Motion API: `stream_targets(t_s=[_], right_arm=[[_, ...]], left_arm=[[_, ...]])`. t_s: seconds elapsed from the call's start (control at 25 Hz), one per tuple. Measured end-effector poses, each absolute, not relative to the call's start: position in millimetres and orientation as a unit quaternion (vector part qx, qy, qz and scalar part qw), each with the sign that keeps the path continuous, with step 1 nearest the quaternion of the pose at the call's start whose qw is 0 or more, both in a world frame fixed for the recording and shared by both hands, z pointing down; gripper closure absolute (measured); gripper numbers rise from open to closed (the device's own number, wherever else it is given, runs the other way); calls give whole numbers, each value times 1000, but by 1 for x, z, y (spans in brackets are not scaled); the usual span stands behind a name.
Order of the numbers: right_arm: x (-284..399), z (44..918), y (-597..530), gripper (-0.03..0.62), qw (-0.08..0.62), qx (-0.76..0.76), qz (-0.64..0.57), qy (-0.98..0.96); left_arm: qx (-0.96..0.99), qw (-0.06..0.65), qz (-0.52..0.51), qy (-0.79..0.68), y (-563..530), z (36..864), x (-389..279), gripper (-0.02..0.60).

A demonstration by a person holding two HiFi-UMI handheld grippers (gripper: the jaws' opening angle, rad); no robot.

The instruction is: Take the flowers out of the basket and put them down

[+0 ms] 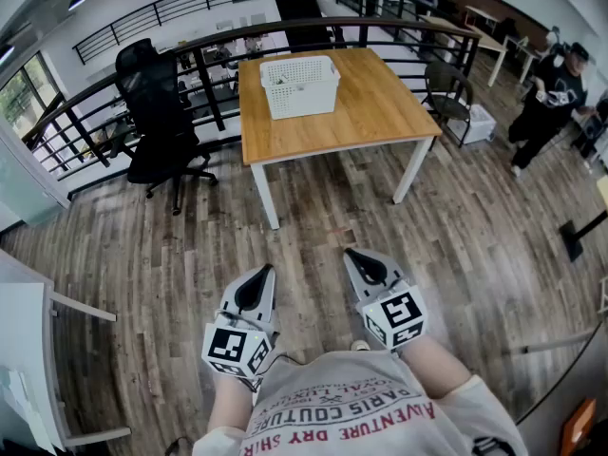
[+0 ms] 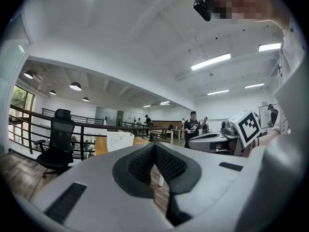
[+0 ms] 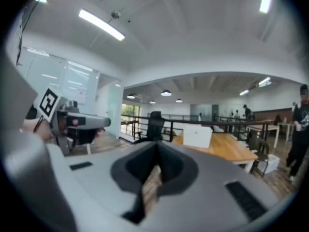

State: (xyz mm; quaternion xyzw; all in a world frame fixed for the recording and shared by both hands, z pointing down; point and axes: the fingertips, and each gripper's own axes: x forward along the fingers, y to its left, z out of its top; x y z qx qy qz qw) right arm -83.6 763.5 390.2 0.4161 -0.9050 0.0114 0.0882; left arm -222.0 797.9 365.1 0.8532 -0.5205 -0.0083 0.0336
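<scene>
Open wooden floor (image 1: 313, 218) runs from the left tool (image 1: 265, 270) and right tool (image 1: 351, 254) up to the desk (image 1: 380, 112), wide enough for both to pass side by side. The desk's near and right parts are bare wood, while a white basket (image 1: 299, 85) fills its far left part. A railing (image 1: 207, 88) closes the far side. A black office chair (image 1: 157, 112) stands left of the desk; the gap between them looks passable, though the lens bends it. A second chair (image 1: 448, 88) crowds the far right corner. A person (image 1: 551, 98) stands well off to the right.
</scene>
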Motion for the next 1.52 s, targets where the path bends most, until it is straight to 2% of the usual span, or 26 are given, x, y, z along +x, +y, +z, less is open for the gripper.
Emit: stream_targets(t_s=[0.88,1.2,1.52], right_arm=[[-91,416,717,562,97,414,16,-905],[-69,435,626,562,106,390,23,-915],[-23,422,488,562,100,355,21,-929]], left_arm=[[848,66,-5,-526,752,395,-233,571],[829,75,6,-555,673,404,-209,571],[795,86,-9,-601,553,397,-178,571]])
